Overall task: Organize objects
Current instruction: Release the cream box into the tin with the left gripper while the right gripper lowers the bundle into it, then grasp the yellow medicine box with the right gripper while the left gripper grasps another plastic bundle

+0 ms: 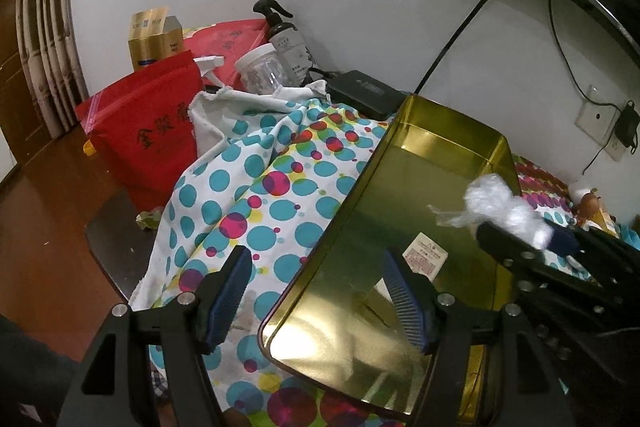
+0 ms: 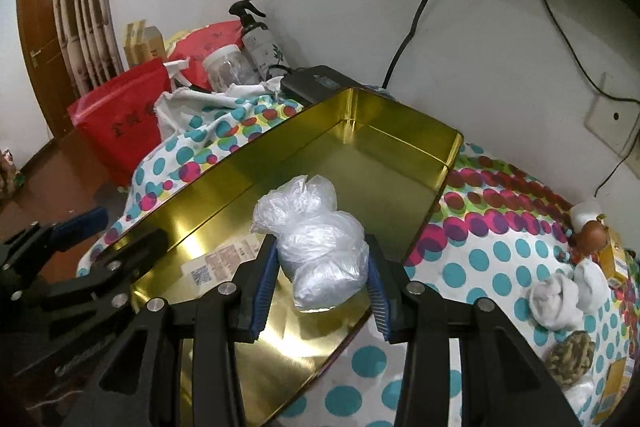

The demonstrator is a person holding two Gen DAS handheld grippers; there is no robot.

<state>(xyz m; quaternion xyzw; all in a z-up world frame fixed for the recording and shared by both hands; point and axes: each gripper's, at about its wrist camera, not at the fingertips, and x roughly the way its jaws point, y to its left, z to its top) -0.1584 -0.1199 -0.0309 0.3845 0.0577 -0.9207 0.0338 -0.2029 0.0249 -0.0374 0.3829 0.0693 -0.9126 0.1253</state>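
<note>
An open gold tin (image 1: 452, 115) (image 2: 400, 111) lies on a polka-dot cloth (image 1: 260, 195), with only a paper label (image 1: 426, 259) (image 2: 224, 259) on its floor. My right gripper (image 2: 320, 247) is shut on a crumpled white plastic bag bundle (image 2: 316, 227) and holds it over the middle of the tin. In the left wrist view that bundle (image 1: 492, 199) and the right gripper (image 1: 528, 231) show at the tin's right side. My left gripper (image 1: 316, 259) is open and holds nothing; its fingers straddle the tin's near left rim. It appears at the left edge (image 2: 116, 231) of the right wrist view.
Behind the tin stand a red bag (image 1: 148, 131), a clear jar (image 1: 264, 67), a spray bottle (image 1: 284, 39) and a black box (image 1: 364, 91). Rolled white socks (image 2: 556, 299), a twine ball (image 2: 570, 353) and a small figurine (image 2: 592, 231) lie to the right. Cables hang down the wall.
</note>
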